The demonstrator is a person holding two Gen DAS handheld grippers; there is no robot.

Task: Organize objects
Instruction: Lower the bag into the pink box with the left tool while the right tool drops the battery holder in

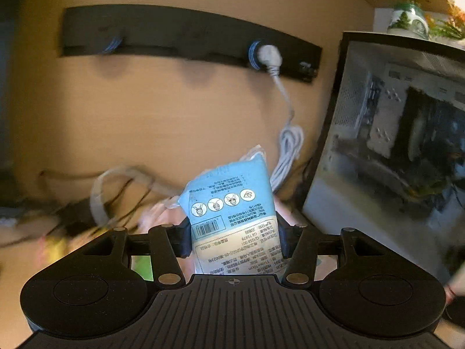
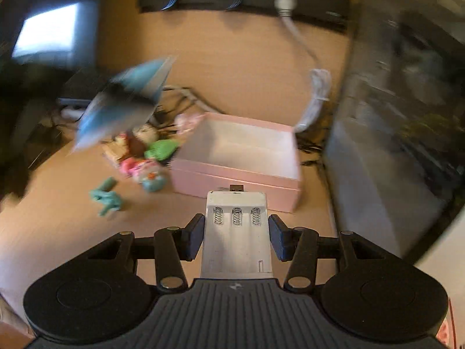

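My left gripper [image 1: 234, 240] is shut on a light blue and white printed packet [image 1: 232, 203] and holds it up above the desk. From the right wrist view the same packet [image 2: 125, 101] shows as a blur in the air at upper left, left of the box. My right gripper [image 2: 235, 234] is shut on a white USB battery holder [image 2: 236, 232] with three springs, held just in front of an open pink box [image 2: 238, 157]. The box looks empty inside.
A heap of small colourful toys [image 2: 142, 157] and a teal figure [image 2: 106, 197] lie left of the box. A glass-sided computer case [image 2: 407, 116] stands on the right. A black power strip [image 1: 186, 36] with a white plug and coiled cable [image 1: 287, 145] hangs on the wooden back wall.
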